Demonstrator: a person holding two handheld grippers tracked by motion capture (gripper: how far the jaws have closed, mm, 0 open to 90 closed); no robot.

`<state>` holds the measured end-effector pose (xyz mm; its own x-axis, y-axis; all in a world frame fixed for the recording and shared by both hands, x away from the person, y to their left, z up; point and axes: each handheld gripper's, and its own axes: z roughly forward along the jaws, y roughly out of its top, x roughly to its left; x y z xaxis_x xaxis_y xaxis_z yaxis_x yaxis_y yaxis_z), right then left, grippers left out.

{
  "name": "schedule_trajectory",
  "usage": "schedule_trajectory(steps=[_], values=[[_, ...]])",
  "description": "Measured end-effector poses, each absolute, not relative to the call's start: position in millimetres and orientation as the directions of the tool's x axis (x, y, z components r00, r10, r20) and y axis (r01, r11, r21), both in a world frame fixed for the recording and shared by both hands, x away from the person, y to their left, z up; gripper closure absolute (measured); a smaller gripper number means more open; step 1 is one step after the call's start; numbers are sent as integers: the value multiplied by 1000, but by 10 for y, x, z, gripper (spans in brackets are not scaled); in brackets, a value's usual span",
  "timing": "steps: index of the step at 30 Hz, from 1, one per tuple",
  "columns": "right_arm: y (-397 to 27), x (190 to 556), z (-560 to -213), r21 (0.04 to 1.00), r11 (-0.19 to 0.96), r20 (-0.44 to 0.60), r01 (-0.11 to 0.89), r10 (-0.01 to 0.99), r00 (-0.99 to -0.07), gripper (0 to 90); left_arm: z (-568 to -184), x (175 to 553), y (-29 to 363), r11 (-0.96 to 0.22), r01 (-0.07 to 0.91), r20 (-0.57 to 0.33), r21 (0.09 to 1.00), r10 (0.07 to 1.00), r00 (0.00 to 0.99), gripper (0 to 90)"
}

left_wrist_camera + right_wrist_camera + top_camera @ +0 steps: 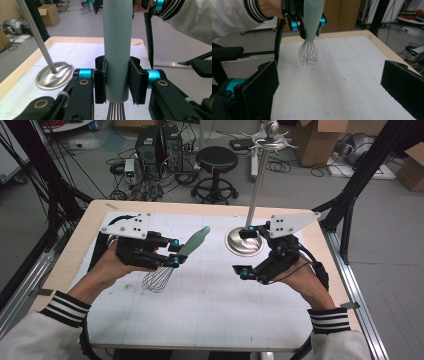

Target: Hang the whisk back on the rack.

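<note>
Risk: the pale-green-handled wire whisk (176, 257) could have pivoted or slid in the grip, since the left tool (174, 252) pinched only the smooth handle's lower end, near the wires. A swing toward 3 o'clock could have clipped the steel pole stand with round base (244, 241). Left tool was clamped on the handle, whisk lifted above the table (210, 310) at 9 o'clock. Right tool (246, 251) stood wide apart, empty, at 3 o'clock.
</note>
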<state>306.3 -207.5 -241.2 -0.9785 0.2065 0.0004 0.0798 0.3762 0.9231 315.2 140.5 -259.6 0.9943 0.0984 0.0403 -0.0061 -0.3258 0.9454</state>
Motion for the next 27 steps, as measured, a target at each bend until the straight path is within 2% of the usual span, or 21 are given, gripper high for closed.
schedule_trajectory(steps=[15,17,22,24,27], values=[[-1648,3188,-2281,901,431,-1,44,103,-995,21,-2605,3162,1396,-319,-14,44,948,90,995,694],[-1614,3198,-2263,906,421,4,44,96,-995,85,-2606,3158,1397,-319,-16,47,948,90,995,694],[-1539,3203,-2236,919,392,1,32,80,-997,88,-2602,3150,1391,-311,-23,53,950,88,995,694],[-1515,3200,-2232,922,387,5,34,75,-997,158,-2603,3148,1390,-308,-20,49,951,87,995,694],[-1484,3204,-2221,922,386,7,31,65,-998,183,-2603,3145,1388,-309,-20,49,951,88,995,694]])
